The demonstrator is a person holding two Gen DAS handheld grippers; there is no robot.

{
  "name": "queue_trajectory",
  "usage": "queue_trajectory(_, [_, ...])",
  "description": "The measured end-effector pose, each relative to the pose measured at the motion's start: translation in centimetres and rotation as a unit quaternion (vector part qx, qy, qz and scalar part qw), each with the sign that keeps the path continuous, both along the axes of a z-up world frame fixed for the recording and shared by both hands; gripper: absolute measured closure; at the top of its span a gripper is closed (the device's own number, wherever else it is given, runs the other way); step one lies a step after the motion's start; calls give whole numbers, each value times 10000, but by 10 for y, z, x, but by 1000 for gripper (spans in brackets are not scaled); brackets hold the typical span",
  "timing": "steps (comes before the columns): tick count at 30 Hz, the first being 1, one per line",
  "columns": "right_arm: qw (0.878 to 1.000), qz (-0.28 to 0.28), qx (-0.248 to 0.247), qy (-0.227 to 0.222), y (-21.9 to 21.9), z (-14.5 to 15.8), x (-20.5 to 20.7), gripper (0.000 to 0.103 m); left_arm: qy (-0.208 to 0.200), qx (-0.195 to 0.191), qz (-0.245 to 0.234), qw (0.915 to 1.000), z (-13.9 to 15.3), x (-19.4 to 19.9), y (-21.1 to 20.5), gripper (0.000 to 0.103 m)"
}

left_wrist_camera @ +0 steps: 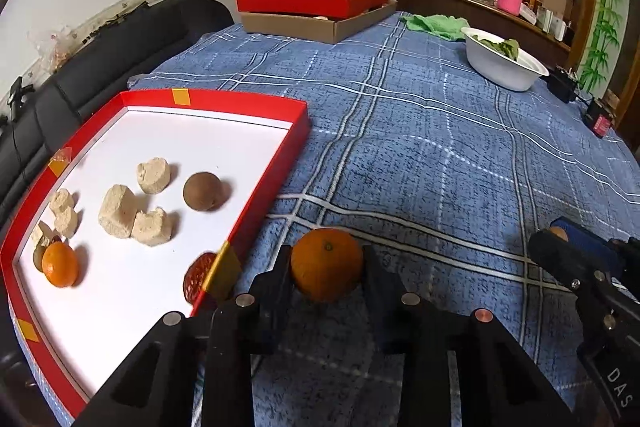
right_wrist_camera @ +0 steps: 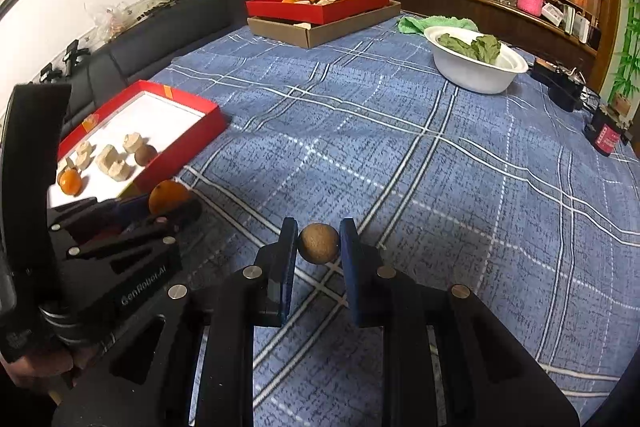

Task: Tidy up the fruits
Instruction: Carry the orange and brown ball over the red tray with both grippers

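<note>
**Both grippers loaded beside the red tray**

The left gripper (left_wrist_camera: 326,267) has its black jaws closed against the sides of a round, glossy orange tangerine (left_wrist_camera: 326,264), just off the near right edge of the shallow red cardboard tray with the white floor (left_wrist_camera: 298,131). The right gripper (right_wrist_camera: 319,245) is nearly closed, its blue-padded jaws pinching a small, round, rough brown fruit (right_wrist_camera: 319,243) above the blue plaid tablecloth (right_wrist_camera: 440,167), toward the table's near edge.

The tray sits at the table's left edge and already holds another tangerine (left_wrist_camera: 60,264) at its near left corner, a brown ball-shaped fruit (left_wrist_camera: 203,191), a dark red wrinkled fruit (left_wrist_camera: 198,277) against its near right wall, and several pale, crumbly blocks (left_wrist_camera: 118,211).

The risks, as I judge them: both fruits are round and gripped only at their widest points, so a tilt or jolt could let either roll out. The two grippers are close together and could collide on the way to the tray. A low carry could catch the tray wall, and a fruit released from height may roll into the blocks.
</note>
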State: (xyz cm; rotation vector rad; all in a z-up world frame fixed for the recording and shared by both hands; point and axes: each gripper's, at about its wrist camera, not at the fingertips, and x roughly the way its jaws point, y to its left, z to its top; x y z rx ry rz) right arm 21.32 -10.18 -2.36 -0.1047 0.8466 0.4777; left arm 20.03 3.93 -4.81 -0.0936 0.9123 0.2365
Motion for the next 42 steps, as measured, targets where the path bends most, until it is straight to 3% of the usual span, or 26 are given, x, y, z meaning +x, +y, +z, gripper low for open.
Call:
queue_trajectory(22, [9994, -314, -102, -49, -8, 12, -54, 83, -337, -225, -323, 9987, 26, -68, -13, 71])
queue_trajectory(42, [9996, 74, -29, -259, 34, 35, -64, 83, -629, -221, 87, 9977, 51, -87, 25, 71])
